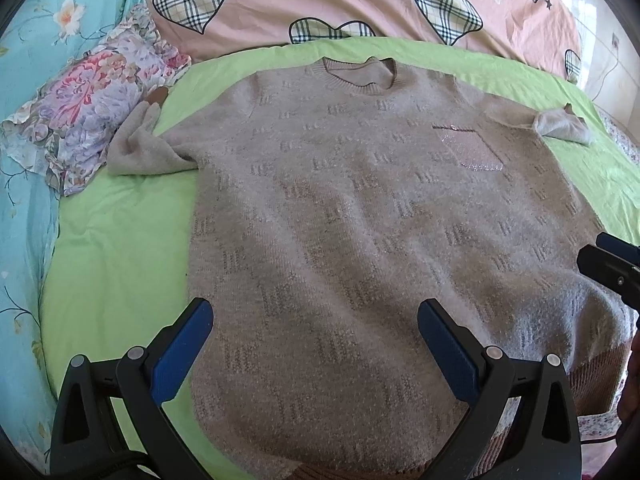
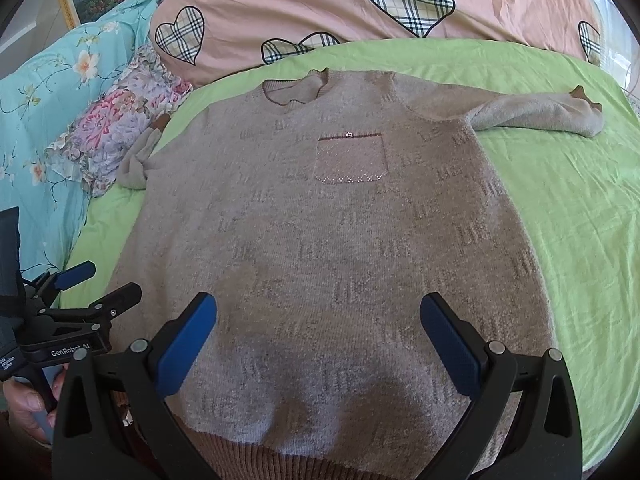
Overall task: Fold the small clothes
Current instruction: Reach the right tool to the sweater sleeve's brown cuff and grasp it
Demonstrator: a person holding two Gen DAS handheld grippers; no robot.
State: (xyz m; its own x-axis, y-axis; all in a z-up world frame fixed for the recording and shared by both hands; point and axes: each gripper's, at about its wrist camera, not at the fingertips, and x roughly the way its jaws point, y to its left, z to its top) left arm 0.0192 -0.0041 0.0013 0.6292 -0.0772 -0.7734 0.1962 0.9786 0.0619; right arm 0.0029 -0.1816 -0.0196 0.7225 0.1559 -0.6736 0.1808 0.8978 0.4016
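A beige knitted sweater [image 1: 340, 208] with a chest pocket [image 1: 468, 148] lies flat, front up, on a green sheet [image 1: 112, 248]. It also shows in the right wrist view [image 2: 332, 240], pocket [image 2: 350, 158] in the middle. Its left sleeve [image 1: 140, 148] is bunched against a cushion; its right sleeve [image 2: 540, 116] stretches out sideways. My left gripper [image 1: 316, 340] is open and empty above the hem's left half. My right gripper [image 2: 318, 340] is open and empty above the hem's middle. The left gripper also shows at the right wrist view's left edge [image 2: 96, 286], held by a hand.
A floral cushion [image 1: 88, 120] lies left of the sweater. A pink duvet with plaid hearts [image 1: 320, 0] runs along the far side. A turquoise floral cover [image 1: 24, 80] is at the left. Bare green sheet lies right of the sweater [image 2: 580, 220].
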